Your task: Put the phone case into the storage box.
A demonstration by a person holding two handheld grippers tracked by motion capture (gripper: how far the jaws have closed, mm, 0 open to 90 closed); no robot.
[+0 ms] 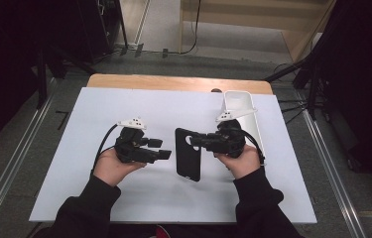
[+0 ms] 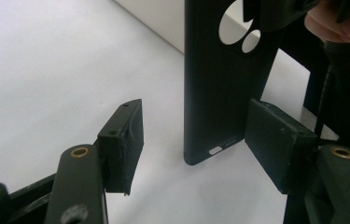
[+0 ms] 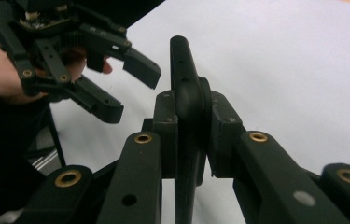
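right tongs [image 3: 192,135] clamp phone case [image 3: 184,79]

A white board [image 1: 124,193] covers most of a wooden table [image 1: 173,82], whose bare edge shows along the far side. A white tray [image 1: 245,116] lies at the board's far right part, one end raised. Grey carpet floor [image 1: 233,44] spreads beyond the table, with a light wooden cabinet [image 1: 273,15] at the far end and a black cable [image 1: 196,29] running down to the floor. Metal rails [image 1: 10,168] run along both sides of the table.
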